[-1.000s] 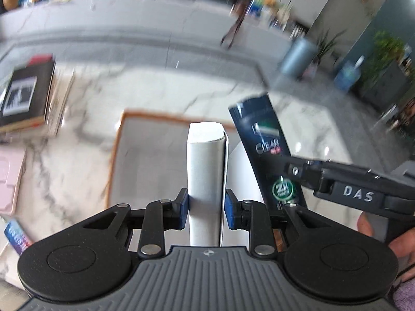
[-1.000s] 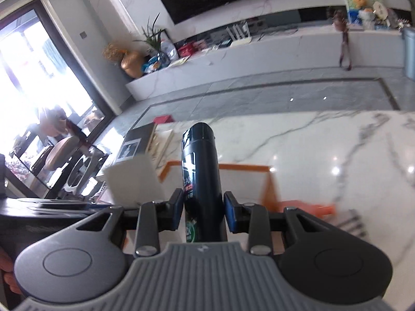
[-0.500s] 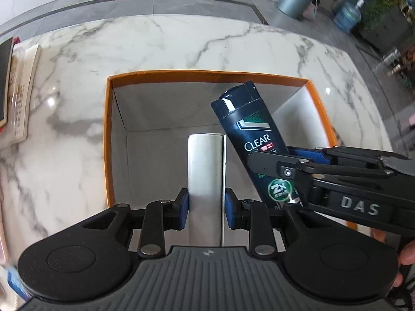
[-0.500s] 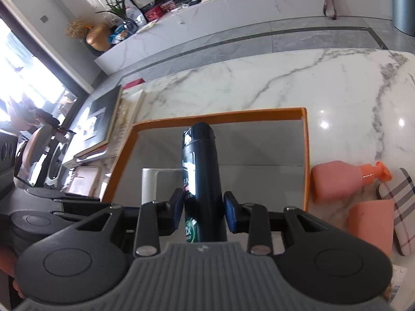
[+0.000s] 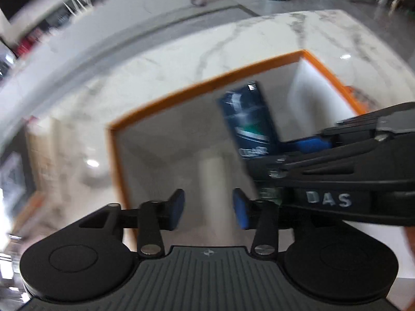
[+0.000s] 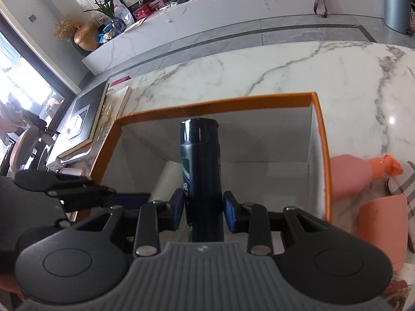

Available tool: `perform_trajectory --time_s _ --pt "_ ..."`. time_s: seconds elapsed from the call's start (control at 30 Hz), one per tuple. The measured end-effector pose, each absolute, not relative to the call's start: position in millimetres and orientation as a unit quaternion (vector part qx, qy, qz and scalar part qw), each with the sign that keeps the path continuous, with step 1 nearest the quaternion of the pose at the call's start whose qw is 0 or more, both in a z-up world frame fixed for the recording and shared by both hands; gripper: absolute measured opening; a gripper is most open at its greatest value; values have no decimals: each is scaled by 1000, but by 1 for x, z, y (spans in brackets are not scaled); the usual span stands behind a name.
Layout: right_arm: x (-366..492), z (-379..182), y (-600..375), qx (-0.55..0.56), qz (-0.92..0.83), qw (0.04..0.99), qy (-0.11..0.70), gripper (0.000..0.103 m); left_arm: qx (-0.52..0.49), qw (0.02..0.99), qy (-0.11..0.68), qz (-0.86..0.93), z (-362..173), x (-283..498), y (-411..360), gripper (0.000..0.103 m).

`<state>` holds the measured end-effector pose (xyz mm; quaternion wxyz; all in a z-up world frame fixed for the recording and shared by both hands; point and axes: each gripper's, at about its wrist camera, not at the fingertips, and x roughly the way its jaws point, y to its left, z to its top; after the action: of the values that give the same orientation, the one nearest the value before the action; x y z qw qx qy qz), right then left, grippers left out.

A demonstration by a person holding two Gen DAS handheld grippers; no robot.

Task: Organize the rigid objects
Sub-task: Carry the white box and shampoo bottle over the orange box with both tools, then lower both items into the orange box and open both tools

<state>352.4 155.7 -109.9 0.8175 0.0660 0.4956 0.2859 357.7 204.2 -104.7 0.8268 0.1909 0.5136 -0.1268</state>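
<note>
Blue pads [image 5: 179, 208] of the left gripper [image 5: 208, 208] stand apart with clear air on both sides of the white box [image 5: 211, 178] between them; the jaws have just been opening, and the box is let go, standing inside the orange-rimmed box [image 5: 197, 88]. That view is smeared by motion, so the white box shows no readable print.

Over on the right gripper [image 6: 202, 208], the pads [image 6: 177, 207] are clenched on the dark shampoo bottle [image 6: 201, 160], which points away from the camera with its cap toward the far wall of the orange-rimmed box [image 6: 233, 101]. From the left wrist view the bottle [image 5: 249, 119] shows the word "CLEAR" in white on its dark blue label, with a green band above it; the right wrist view shows only the letters "AR" at the pad. The right gripper's body crosses the left wrist view and carries "DAS" in pale raised letters.

Both items sit within the box's white interior, the bottle toward its right side and the white box [image 6: 166, 181] just left of it.

Outside the box's right wall, on the marble table [image 6: 285, 67], lie a pink pump bottle [image 6: 358, 173] and an orange cup [image 6: 381, 223]. Past the box's left corner rests a stack of books [image 6: 85, 119].
</note>
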Motion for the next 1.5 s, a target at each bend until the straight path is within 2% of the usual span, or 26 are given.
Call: perform_trajectory --time_s 0.07,0.17,0.33,0.4,0.47,0.57,0.63,0.7,0.77,0.83,1.17,1.5 --pt "352 -110 155 67 284 817 497 33 224 828 504 -103 -105 357 205 50" --pt "353 -111 158 59 281 816 502 33 213 834 497 -109 -99 354 210 49" --pt "357 -120 156 110 282 795 526 33 137 869 467 -94 -75 333 234 47" --pt "355 -121 159 96 278 797 527 33 84 879 459 -95 -66 322 245 47" --pt "348 -118 159 80 266 805 523 33 47 890 447 -77 -58 313 253 58" --pt "336 -111 157 63 236 818 520 33 17 897 438 -52 -54 302 263 60" --pt "324 -108 162 35 210 829 516 33 4 888 460 -26 -61 302 269 59" --pt "314 -109 167 9 188 842 506 33 -21 876 480 -27 -69 301 274 52" --pt "312 -116 170 6 170 836 521 33 -44 868 493 -35 -76 296 277 36" --pt "314 -124 170 9 151 829 539 33 -55 867 494 -36 -81 291 278 29" --pt "328 -148 171 132 165 771 601 33 -104 870 481 -24 -84 280 289 24" --pt "350 -151 186 123 201 772 590 34 -115 870 478 -24 -84 279 291 24"
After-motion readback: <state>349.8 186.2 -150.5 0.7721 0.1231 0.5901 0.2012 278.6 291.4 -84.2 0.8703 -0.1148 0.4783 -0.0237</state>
